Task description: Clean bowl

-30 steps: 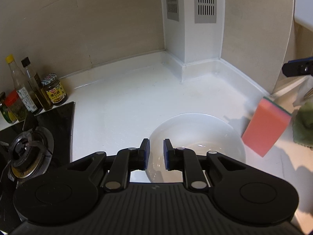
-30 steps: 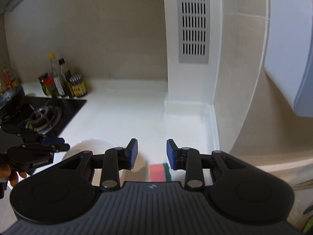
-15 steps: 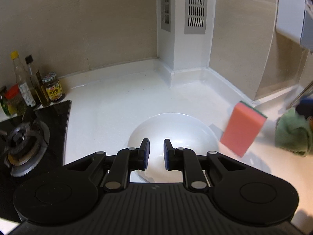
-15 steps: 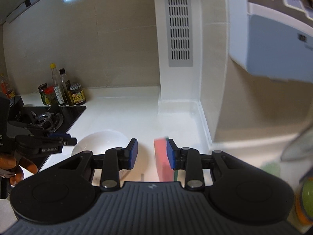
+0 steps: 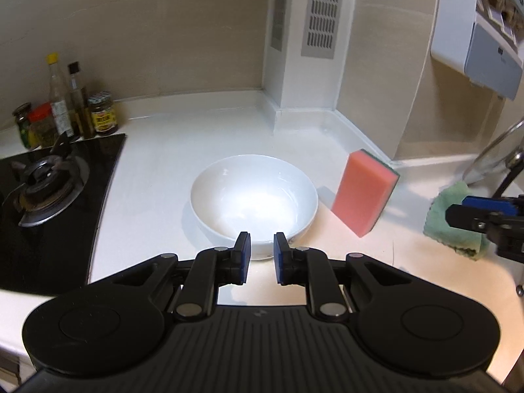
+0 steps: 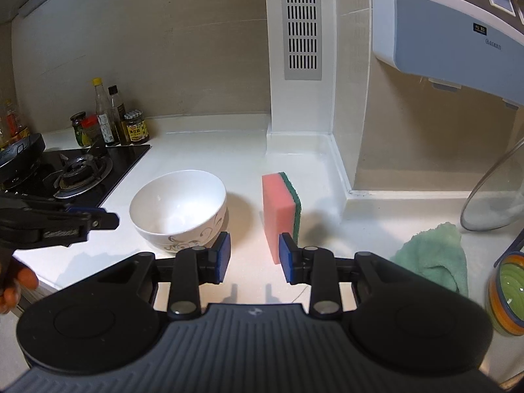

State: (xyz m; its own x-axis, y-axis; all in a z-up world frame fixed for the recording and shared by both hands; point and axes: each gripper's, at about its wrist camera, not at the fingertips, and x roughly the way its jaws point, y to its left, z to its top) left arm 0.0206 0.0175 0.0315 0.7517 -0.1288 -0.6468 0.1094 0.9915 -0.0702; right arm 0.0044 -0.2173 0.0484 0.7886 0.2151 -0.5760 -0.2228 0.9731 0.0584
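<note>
A white bowl [image 5: 253, 193] [image 6: 178, 208] sits upright on the white counter, empty as far as I can see. Right of it a pink sponge with a green scouring side [image 5: 363, 190] [image 6: 281, 211] stands on edge. My left gripper [image 5: 262, 255] hovers just short of the bowl's near rim, its jaws open a little with nothing between them. My right gripper [image 6: 253, 255] is open, close in front of the sponge's near edge, nothing in its jaws. The left gripper also shows at the left edge of the right wrist view [image 6: 98, 217].
A gas stove [image 5: 46, 183] lies left of the bowl, with sauce bottles and jars [image 5: 75, 114] behind it. A green cloth [image 6: 432, 258], a glass lid [image 6: 491, 196] and a stack of coloured bowls [image 6: 511, 298] lie to the right. A vent column [image 6: 301, 52] stands at the back.
Both grippers have drawn back from the counter's back corner. The bowl now lies further ahead of the left gripper, and the whole sponge stands in front of the right one. Jaw openings look unchanged.
</note>
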